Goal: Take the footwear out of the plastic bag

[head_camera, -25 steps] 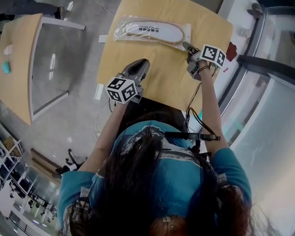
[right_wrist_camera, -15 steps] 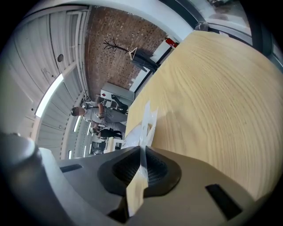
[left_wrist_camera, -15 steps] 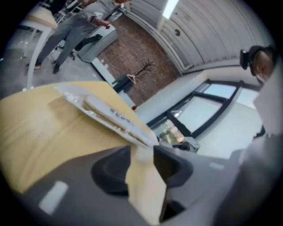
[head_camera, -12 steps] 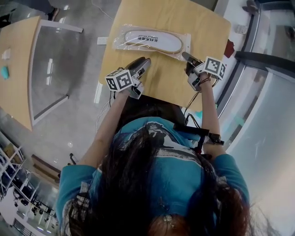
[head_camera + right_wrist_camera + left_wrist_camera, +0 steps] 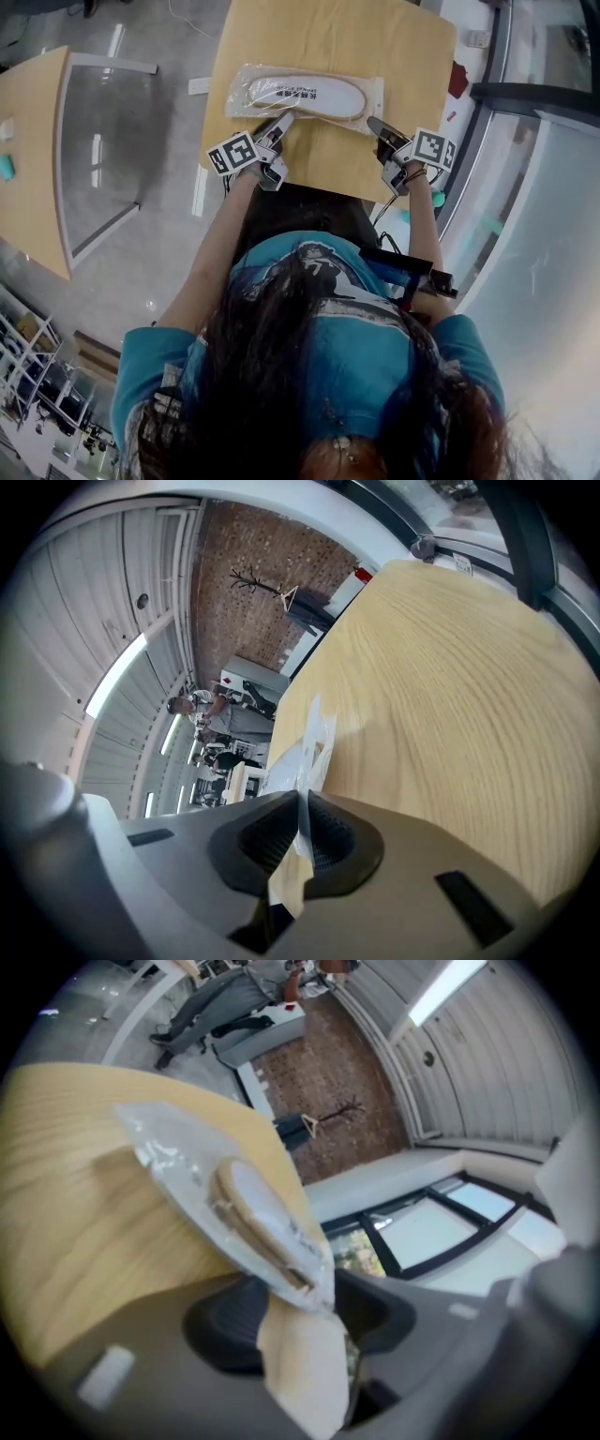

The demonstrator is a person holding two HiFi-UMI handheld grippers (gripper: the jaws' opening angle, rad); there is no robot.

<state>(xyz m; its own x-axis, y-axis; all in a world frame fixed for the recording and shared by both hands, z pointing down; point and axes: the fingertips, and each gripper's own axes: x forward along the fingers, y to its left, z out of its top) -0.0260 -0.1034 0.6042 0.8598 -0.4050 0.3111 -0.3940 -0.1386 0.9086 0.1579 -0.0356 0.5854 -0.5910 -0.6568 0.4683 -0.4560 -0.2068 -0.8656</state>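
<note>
A clear plastic bag [image 5: 367, 96] with a white insole [image 5: 305, 97] inside lies flat on the wooden table [image 5: 328, 37]. My left gripper [image 5: 281, 123] is at the bag's near edge. Its jaws are opening, and in the left gripper view the bag's end [image 5: 187, 1171] with the insole [image 5: 258, 1213] reaches in between them without being pinched; the left gripper [image 5: 295, 1321] shows bare tabletop in its gap. My right gripper [image 5: 375, 125] is at the bag's near right corner. In the right gripper view the right gripper [image 5: 302, 832] is shut on the thin film of the bag [image 5: 307, 747].
A second wooden table [image 5: 28, 141] stands off to the left across grey floor, with a teal item [image 5: 7, 167] on it. A red object [image 5: 457, 80] lies beyond the table's right edge near the window frame. People stand far off in the right gripper view.
My left gripper has moved forward up to the bag's near edge and its jaws have spread apart. The right gripper has stayed at the bag's right corner, still shut.
</note>
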